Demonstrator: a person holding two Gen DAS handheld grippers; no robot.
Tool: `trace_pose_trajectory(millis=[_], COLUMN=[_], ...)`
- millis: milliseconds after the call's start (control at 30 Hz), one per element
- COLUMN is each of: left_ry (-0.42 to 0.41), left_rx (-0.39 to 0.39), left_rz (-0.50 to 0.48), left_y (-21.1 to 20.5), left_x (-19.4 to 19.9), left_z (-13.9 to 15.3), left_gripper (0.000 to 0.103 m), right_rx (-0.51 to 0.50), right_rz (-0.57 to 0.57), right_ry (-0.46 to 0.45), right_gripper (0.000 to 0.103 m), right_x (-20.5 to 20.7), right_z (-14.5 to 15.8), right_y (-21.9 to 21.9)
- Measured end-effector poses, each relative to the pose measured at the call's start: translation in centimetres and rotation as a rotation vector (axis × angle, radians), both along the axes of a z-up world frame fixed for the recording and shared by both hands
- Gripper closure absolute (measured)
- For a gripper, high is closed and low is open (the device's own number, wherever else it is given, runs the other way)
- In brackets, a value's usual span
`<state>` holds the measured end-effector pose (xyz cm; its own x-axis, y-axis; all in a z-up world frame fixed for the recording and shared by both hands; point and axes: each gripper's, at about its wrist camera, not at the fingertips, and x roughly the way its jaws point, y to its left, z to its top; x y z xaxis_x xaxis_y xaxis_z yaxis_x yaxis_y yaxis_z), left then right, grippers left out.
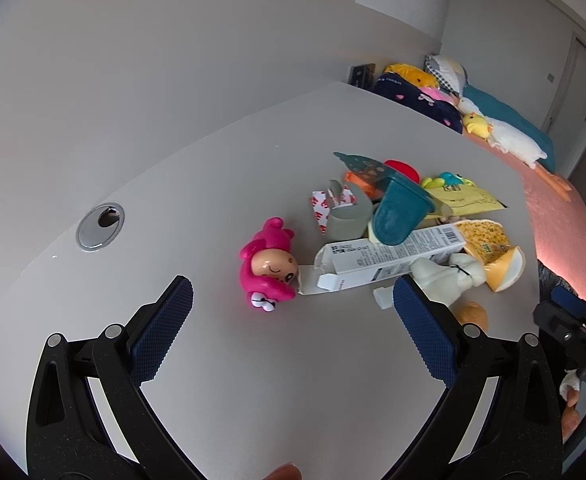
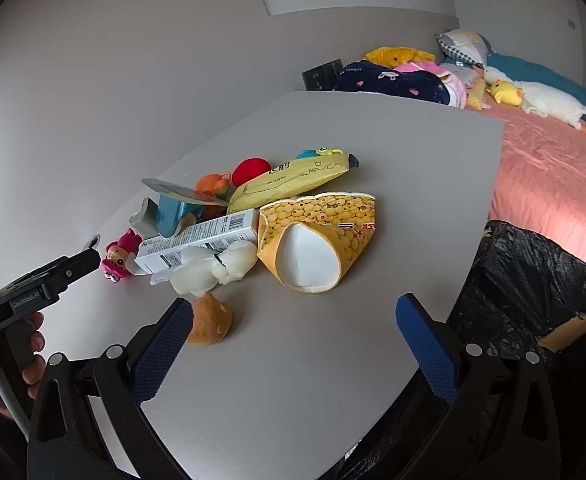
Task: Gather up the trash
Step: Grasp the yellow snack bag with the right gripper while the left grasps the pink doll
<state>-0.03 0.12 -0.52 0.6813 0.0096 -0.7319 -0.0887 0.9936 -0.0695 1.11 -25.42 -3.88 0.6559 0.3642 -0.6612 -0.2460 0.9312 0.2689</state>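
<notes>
A pile of trash and toys lies on the white table (image 1: 221,360): an opened white carton (image 1: 389,258), a teal cup (image 1: 401,212), a yellow snack bag (image 2: 293,182), a crushed yellow paper bowl (image 2: 317,240), and a grey paper piece (image 1: 349,216). My left gripper (image 1: 293,304) is open and empty, hovering just short of the carton and a pink doll (image 1: 267,264). My right gripper (image 2: 293,320) is open and empty, short of the paper bowl. The carton (image 2: 201,240) also shows in the right wrist view.
A white plush (image 2: 213,266) and a brown plush (image 2: 209,320) lie at the pile's near side. A bin with a black bag (image 2: 533,280) stands by the table's right edge. A bed with pillows and stuffed toys (image 2: 533,96) is behind. A cable grommet (image 1: 100,226) sits at left.
</notes>
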Motion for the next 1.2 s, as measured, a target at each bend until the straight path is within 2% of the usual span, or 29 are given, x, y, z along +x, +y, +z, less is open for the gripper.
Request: trace_pose_trajectory(millis=[200,267,333,433,533,733,800,1000,1200], left_ry=[0.010,0.017,0.030,0.037,0.040,0.056,0.060,0.087,0.108], left_rx=[-0.015,0.005,0.008,-0.020,-0.042,-0.052,-0.048,-0.026,-0.042], left_rz=[0.000,0.005,0.006,0.018,0.031,0.060,0.060,0.048,0.047], left_y=[0.6,0.8,1.1,1.9,2.7,3.7,3.7,3.6,4.0], left_x=[0.3,0.6,1.0,1.4,1.9,3.0,3.3,4.4,4.5], left_z=[-0.3,-0.6,-0.8,-1.1,-1.3,-1.9,-2.1,-3.0,-3.7], left_gripper=[0.006,0.006,0.006,0.006,0.006,0.006,0.006,0.006,0.015], right_rx=[-0.034,0.000,-0.028,-0.031,-0.055,-0.143,-0.141,-0.195,-0.244], right_rz=[0.036,0.062,0.088,0.138,0.185,0.258,0.288,0.418,0.490], right_ry=[0.004,-0.022,-0.023,0.003,-0.004,-0.025,-0.028,-0.095,-0.122], right_gripper=[0.002,0.002,0.002,0.002,0.013,0.028,0.033,0.037,0.043], right_x=[1.4,1.9,2.5,3.4,4.3,6.2,6.4,6.5,6.2], right_z=[0.2,0.3,0.4,0.3,0.4,-0.2,-0.6,-1.0,-1.1], right_y=[-0.6,-0.8,-0.7,-0.4,0.0,0.9,0.9,2.0,2.3])
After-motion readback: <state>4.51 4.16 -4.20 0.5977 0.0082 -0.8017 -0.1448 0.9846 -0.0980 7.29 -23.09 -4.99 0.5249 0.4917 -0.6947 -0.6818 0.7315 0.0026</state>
